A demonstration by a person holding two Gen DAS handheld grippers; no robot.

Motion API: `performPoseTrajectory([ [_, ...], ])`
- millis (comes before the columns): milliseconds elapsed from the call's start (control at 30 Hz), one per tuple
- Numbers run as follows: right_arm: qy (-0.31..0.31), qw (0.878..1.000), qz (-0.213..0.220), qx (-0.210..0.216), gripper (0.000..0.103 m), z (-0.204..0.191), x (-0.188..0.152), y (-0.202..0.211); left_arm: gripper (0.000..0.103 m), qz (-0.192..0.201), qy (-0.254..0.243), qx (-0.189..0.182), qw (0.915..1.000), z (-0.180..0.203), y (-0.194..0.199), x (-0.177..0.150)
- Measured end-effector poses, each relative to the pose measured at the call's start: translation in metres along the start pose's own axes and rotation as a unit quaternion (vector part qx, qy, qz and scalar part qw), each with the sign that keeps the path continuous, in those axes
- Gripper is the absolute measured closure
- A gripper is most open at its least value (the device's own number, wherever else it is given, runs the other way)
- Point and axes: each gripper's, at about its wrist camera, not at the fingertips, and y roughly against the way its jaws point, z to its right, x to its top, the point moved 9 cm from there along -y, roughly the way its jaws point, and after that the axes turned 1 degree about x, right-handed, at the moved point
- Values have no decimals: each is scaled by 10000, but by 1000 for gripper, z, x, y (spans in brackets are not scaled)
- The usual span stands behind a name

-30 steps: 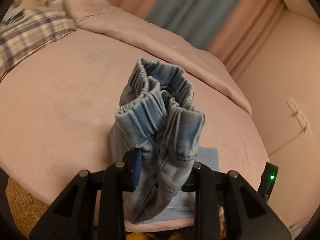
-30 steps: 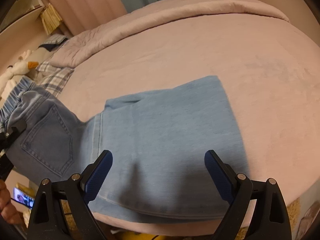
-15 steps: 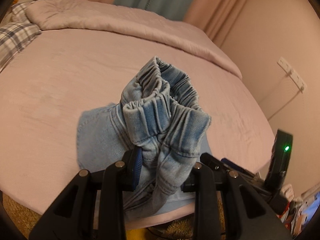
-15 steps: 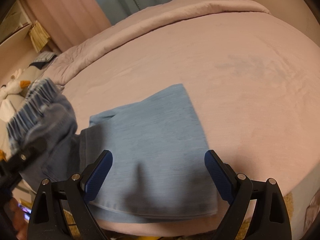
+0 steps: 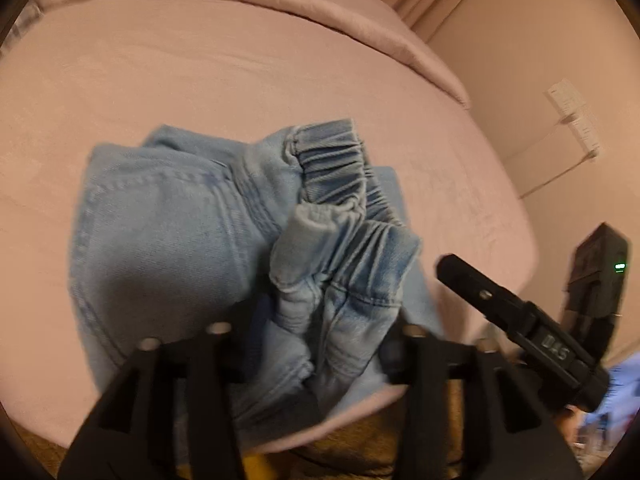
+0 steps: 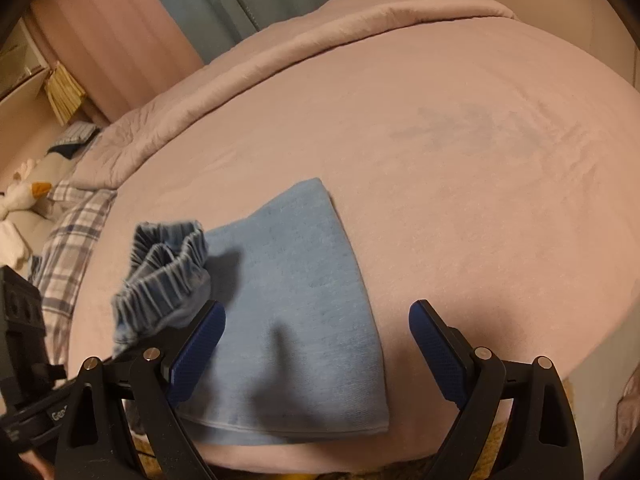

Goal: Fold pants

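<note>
denim pants (image 5: 168,232) waistband clamped in left gripper (image 5: 320,344) over bed (image 5: 200,72).

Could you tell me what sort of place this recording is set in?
Most likely a bedroom: a wide bed under a pink velvety bedspread, pink and blue floor-length curtains, and a white stuffed goose toy.

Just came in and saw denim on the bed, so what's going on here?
A person with a gripper in each hand is folding jeans on a pink bed. The left gripper is clamped on the bunched elastic waistband, carrying it over the legs already lying flat. The right gripper hovers open above those flat legs, holding nothing. The fold isn't laid down yet.
</note>
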Motion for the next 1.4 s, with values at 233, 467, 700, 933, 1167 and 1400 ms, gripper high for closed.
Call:
performPoseTrajectory([
  [233,-58,9995,138,269,10,-7,6,10,8,-301,324,-734,9963,0,31,-6],
  [467,210,9983,-160,517,1,-35,9,-6,4,307,836,242,9957,-65,58,8],
  [700,162,9859,-1038,1301,1,-71,-7,-56,4,548,1265,987,9855,-114,72,11],
  [933,87,9866,-1056,1238,54,-77,-10,-69,5,660,1291,1041,9839,-121,79,10],
  [1167,298,9907,-179,1319,61,-79,17,-9,10,647,1090,954,9873,-112,79,15],
  [1400,23,9971,61,763,62,-31,26,-4,24,546,891,960,9899,-103,64,22],
])
